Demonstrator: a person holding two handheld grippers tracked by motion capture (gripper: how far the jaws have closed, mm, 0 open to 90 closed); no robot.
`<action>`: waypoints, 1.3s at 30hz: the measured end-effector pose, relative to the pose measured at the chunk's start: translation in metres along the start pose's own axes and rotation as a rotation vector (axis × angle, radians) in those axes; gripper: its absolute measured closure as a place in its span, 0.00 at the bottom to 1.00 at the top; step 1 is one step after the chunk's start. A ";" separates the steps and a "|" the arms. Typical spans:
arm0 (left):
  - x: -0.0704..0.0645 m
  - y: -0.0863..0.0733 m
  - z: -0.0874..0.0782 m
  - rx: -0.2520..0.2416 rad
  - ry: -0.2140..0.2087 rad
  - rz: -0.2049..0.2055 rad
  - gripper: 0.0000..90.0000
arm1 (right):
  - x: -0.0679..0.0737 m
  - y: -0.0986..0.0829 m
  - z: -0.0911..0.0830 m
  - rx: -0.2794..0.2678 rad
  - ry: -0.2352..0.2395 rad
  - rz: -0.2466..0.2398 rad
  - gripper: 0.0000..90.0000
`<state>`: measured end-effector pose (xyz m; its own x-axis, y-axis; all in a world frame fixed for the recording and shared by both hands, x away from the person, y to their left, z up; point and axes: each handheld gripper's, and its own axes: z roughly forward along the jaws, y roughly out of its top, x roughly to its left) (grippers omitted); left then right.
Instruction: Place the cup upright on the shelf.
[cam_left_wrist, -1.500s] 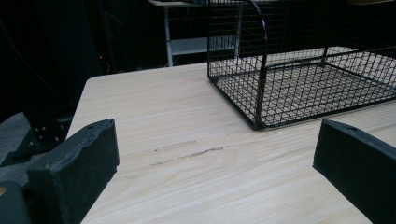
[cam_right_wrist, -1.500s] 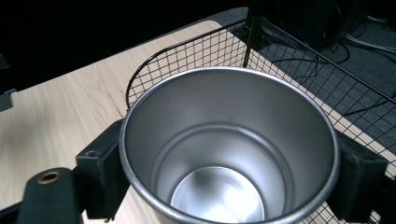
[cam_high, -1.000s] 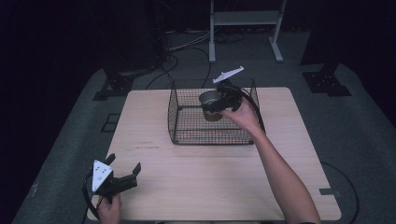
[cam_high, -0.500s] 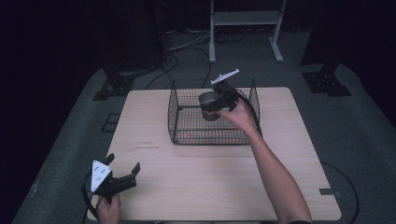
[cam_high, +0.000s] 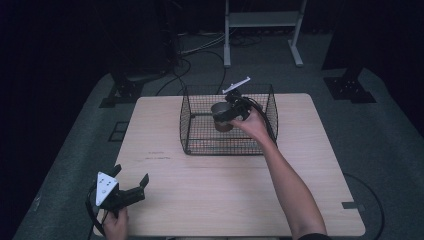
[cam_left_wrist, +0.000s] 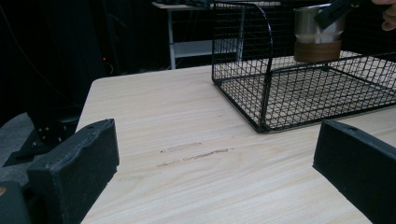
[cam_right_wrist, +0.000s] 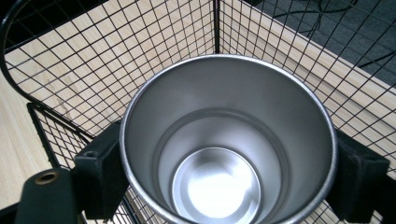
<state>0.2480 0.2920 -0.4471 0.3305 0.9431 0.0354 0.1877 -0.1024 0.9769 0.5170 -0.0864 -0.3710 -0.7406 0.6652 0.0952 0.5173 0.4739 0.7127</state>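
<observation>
A steel cup with a brown base hangs inside the black wire basket at the table's far middle. My right gripper is shut on the cup, its jaws pressing both sides just under the rim. In the right gripper view the cup is upright and hollow, with basket mesh around it. In the left gripper view the cup floats above the basket floor. My left gripper rests open near the table's front left corner, nothing between its pads.
The light wooden table carries faint scuff marks in front of the basket. A metal stand and cables lie on the dark floor behind the table. A person's forearm crosses the table's right half.
The right gripper and cup have shifted slightly left within the basket. The left gripper has stayed where it was.
</observation>
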 end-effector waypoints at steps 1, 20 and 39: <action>0.000 0.000 0.000 -0.001 0.001 0.002 0.00 | 0.000 0.000 0.001 0.002 0.000 0.004 0.16; 0.004 0.001 -0.003 -0.005 0.010 0.003 0.00 | -0.014 -0.008 0.018 0.087 -0.037 0.005 0.16; 0.003 0.001 -0.003 -0.008 0.011 0.005 0.00 | -0.020 -0.014 0.028 0.132 -0.043 0.020 0.14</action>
<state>0.2461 0.2954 -0.4453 0.3218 0.9458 0.0428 0.1789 -0.1052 0.9782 0.5364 -0.0900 -0.4021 -0.7118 0.6982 0.0766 0.5859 0.5301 0.6129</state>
